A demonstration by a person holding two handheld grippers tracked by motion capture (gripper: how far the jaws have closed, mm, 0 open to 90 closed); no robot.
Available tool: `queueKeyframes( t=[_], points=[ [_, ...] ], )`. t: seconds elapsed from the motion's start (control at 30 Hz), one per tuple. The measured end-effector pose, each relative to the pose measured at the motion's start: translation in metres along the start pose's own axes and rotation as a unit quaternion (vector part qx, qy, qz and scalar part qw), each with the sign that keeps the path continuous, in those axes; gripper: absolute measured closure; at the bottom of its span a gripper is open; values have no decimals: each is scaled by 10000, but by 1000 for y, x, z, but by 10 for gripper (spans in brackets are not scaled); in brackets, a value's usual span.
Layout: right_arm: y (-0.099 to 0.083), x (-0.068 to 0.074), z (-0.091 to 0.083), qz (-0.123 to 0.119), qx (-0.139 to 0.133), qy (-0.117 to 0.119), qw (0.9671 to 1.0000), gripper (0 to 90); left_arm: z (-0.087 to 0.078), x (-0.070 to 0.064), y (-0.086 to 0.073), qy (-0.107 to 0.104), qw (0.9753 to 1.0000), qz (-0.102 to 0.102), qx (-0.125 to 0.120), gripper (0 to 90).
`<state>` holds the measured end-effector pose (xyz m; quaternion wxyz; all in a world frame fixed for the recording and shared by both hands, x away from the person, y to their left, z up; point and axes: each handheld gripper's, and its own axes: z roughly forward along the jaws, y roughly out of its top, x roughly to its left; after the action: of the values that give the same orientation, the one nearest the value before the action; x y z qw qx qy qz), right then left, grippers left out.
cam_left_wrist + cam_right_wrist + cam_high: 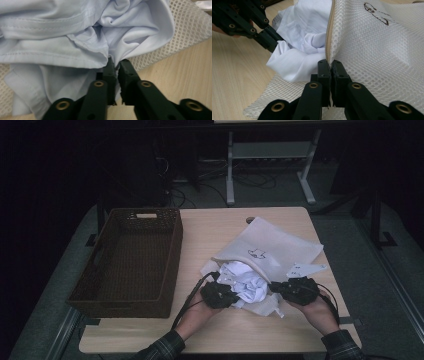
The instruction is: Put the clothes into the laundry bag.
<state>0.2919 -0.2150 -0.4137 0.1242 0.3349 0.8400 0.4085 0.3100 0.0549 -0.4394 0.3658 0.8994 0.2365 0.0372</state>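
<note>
From the high view I see the mesh laundry bag (pixel 272 247) lying on the wooden table (pixel 220 227), just right of the dark woven basket (pixel 132 260), with the white garment (pixel 247 285) bunched at the bag's open mouth on the side nearest me. The left gripper (pixel 231 296) sits at the garment's basket-side edge and the right gripper (pixel 276 289) at the bag's mouth on the far side from the basket; jaw opening cannot be read at this distance. Beyond the table, the room is dim, with grey flooring, cables and the white legs of another desk (pixel 230 170). In the left gripper view, the left gripper (pixel 116 65) is clenched on a fold of the white garment (pixel 75 40), jaws nearly together with cloth pinched between them; bag mesh (pixel 190 25) shows behind the garment, and bare table beside it. In the right gripper view, the right gripper (pixel 330 64) is clamped on the bag's zipper-edged rim (pixel 328 37), jaws closed against the mesh. This view adds the dark printed mark (pixel 375 13) on the bag and the left gripper (pixel 270 41) biting the garment (pixel 299 52) just beside the rim.
</note>
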Motion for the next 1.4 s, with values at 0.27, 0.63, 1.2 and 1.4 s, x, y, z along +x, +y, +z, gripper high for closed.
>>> queueKeyframes(
  t=[0.27, 0.63, 1.2, 1.4],
  points=[
    [1, 1, -1, 0, -3, -14, 10000, 862, -1, -4, 17, 15, 9994, 151, -301, 890],
    [2, 0, -2, 20, -51, -31, 10000, 862, 13, -7, 51, 183, 9981, 376, -459, 890],
    [5, -2, -9, 124, -239, 75, 9996, 863, 59, -2, 84, 626, 9957, 159, -669, 896],
    [4, -3, -11, 122, -259, 61, 9996, 863, 67, -1, 86, 659, 9944, 32, -832, 894]
  ],
)
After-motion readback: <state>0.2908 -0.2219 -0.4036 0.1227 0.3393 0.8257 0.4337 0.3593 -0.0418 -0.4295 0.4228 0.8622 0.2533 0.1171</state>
